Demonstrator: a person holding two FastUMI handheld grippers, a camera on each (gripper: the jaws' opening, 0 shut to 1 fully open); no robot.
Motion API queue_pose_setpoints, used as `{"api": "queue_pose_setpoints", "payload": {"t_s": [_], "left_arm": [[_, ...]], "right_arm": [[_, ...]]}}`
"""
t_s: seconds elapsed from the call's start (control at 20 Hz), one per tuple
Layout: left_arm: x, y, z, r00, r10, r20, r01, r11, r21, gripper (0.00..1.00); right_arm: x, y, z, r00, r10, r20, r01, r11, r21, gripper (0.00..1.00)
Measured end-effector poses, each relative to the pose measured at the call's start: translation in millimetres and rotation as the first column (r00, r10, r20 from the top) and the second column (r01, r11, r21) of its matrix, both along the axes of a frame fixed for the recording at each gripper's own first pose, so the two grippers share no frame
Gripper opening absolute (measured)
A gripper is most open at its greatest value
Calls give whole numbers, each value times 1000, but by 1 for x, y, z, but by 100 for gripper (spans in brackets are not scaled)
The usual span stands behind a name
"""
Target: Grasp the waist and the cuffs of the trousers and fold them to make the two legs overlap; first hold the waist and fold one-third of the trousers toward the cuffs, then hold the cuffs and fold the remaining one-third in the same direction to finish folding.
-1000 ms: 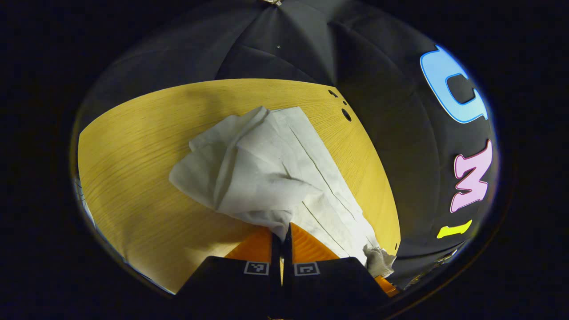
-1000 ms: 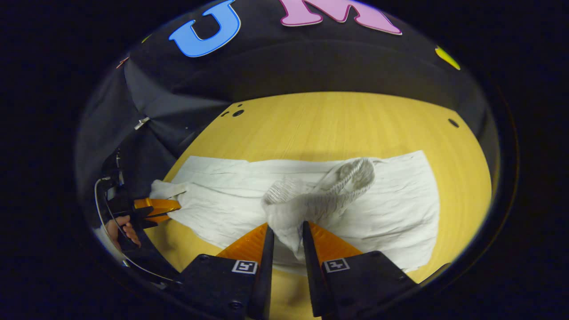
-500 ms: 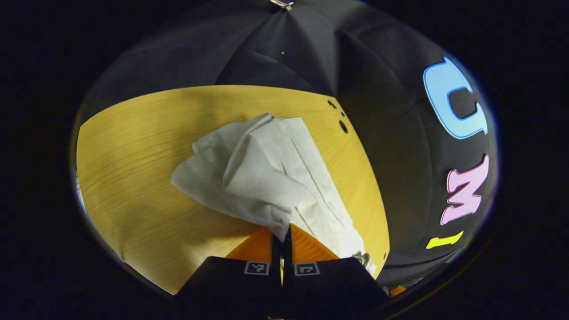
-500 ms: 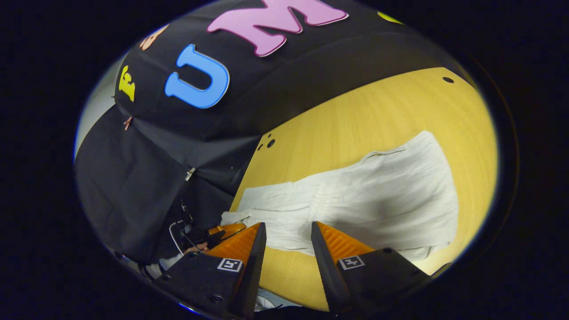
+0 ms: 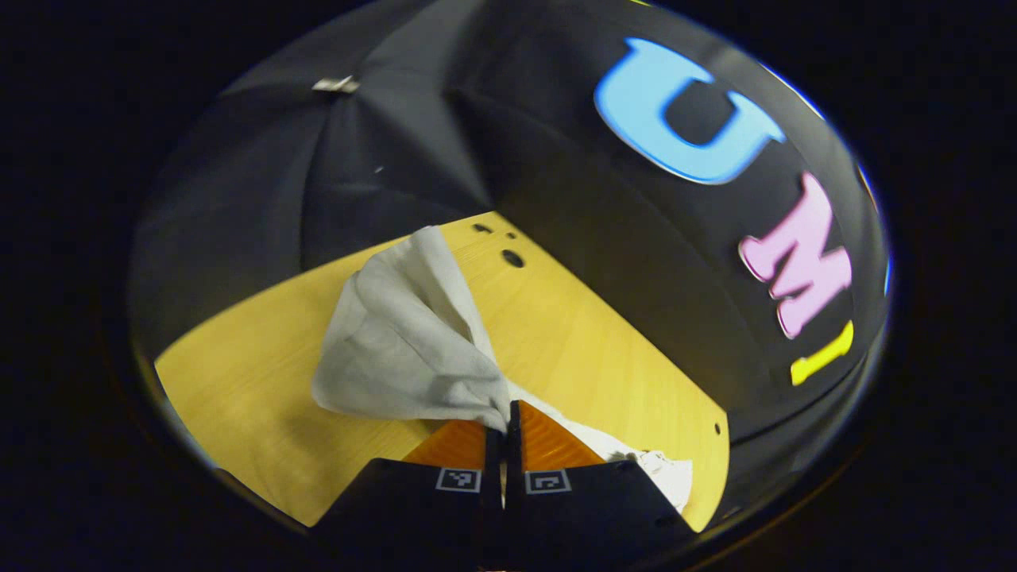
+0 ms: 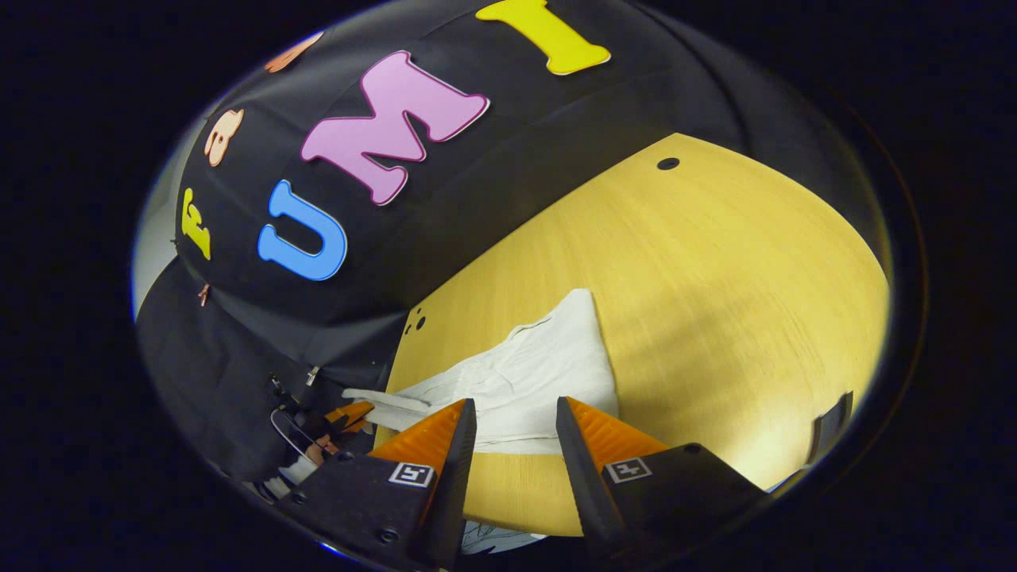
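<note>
Here, I am looking along the left gripper (image 5: 504,417), whose two fingers are pressing together on a bunched corner of the trousers (image 5: 405,342). The trousers are one pale, off-white garment of thin, crinkled cloth, and in the left gripper view they are rising from the pinch in a soft, tent-like fold above the table (image 5: 238,389). More of the cloth is trailing flat to the right of the fingers, its far end cut off behind the gripper body, so I cannot tell which part of the garment is pinched.

The table is a smooth, yellow wood-grain board with rounded edges and a few small dark holes (image 5: 512,258) near its far corner.

In the right gripper view, the right gripper (image 6: 516,417) is hanging with its two fingers spread apart, gripping nothing. Beyond them the trousers (image 6: 548,365) are lying on the table (image 6: 715,318) as a wrinkled triangle with a seam line showing. At the lower left, the left gripper (image 6: 349,413) is showing small and partly hidden, beside a hand (image 6: 322,453) that is hard to make out.
</note>
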State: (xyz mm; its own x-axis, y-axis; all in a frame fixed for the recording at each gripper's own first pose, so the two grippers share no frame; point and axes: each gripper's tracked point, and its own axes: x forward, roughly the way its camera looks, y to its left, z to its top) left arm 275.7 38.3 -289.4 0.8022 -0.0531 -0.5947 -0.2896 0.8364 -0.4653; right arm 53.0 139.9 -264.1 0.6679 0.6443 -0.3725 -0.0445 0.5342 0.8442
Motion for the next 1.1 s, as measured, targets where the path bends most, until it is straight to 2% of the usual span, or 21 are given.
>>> {"api": "queue_pose_setpoints", "payload": {"t_s": [0.1, 0.2, 0.3, 0.4, 0.55, 0.65, 0.75, 0.95, 1.05, 1.1], "left_arm": [[12, -33, 19, 993, -116, 35, 112, 989, 99, 6], [16, -76, 30, 966, -251, 60, 237, 954, 184, 6], [13, -122, 33, 921, -385, 64, 360, 901, 242, 6], [0, -166, 24, 867, -497, 41, 463, 833, 304, 6], [-16, -225, 0, 756, -655, -8, 611, 701, 367, 6], [-34, -253, -17, 687, -725, -51, 687, 625, 371, 6], [-53, -265, -37, 613, -780, -125, 751, 525, 401, 6], [-84, -269, -81, 484, -827, -286, 818, 311, 485, 6], [-89, -270, -91, 437, -834, -337, 813, 206, 545, 6], [-90, -271, -92, 423, -834, -355, 799, 158, 581, 6]], "right_arm": [[5, -19, -5, 1000, -30, -9, 30, 999, 10, 63], [6, -30, -6, 999, -49, -11, 49, 999, 20, 63], [8, -41, -8, 998, -59, -7, 59, 998, 20, 63], [11, -52, -10, 997, -74, -3, 74, 997, 21, 63], [12, -68, -16, 995, -103, -16, 103, 994, 22, 63], [9, -79, -21, 993, -113, -29, 114, 993, 18, 63], [6, -85, -28, 992, -116, -40, 116, 993, 11, 63], [5, -93, -37, 991, -117, -59, 118, 993, 15, 63], [7, -95, -39, 992, -115, -59, 116, 993, 15, 63], [8, -96, -39, 992, -113, -58, 114, 993, 17, 63]]}}
